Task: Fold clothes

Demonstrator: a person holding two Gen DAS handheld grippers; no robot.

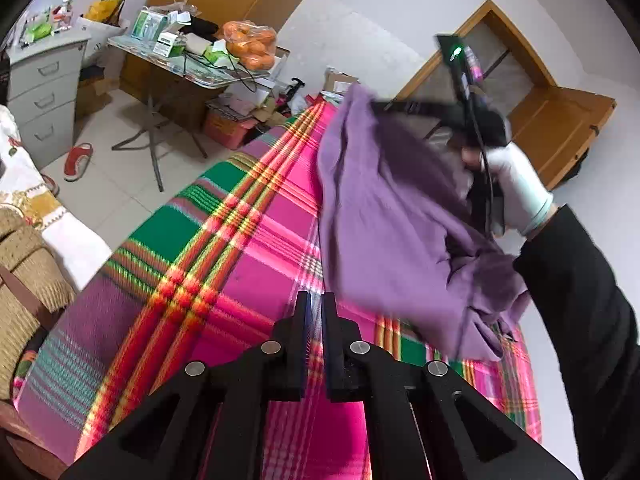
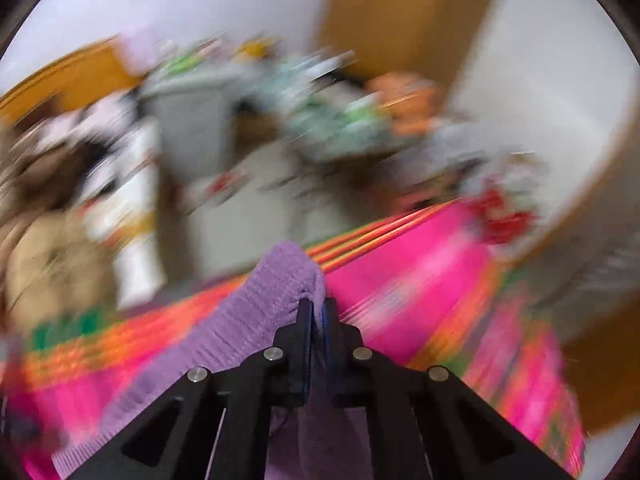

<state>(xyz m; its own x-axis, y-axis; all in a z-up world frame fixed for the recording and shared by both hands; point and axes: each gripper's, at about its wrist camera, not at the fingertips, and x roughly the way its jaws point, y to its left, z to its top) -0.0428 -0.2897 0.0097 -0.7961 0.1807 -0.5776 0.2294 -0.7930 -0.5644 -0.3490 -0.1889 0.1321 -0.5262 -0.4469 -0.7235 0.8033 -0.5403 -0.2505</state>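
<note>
A purple knit garment (image 1: 384,216) hangs in the air over the pink plaid blanket (image 1: 248,256). My right gripper (image 2: 317,304) is shut on the garment's ribbed edge (image 2: 276,284) and holds it up; in the left wrist view the right gripper (image 1: 374,105) shows at the upper right in a white-gloved hand. My left gripper (image 1: 316,300) is shut with nothing between its fingers, low over the blanket just left of the hanging cloth. The right wrist view is heavily motion-blurred.
The blanket covers a bed. On the floor to the left stand a grey drawer cabinet (image 1: 44,92) and a folding table (image 1: 192,68) with boxes and a bag of oranges (image 1: 252,46). A woven basket (image 1: 24,280) sits at the left edge. A wooden frame (image 1: 532,100) leans against the wall at the right.
</note>
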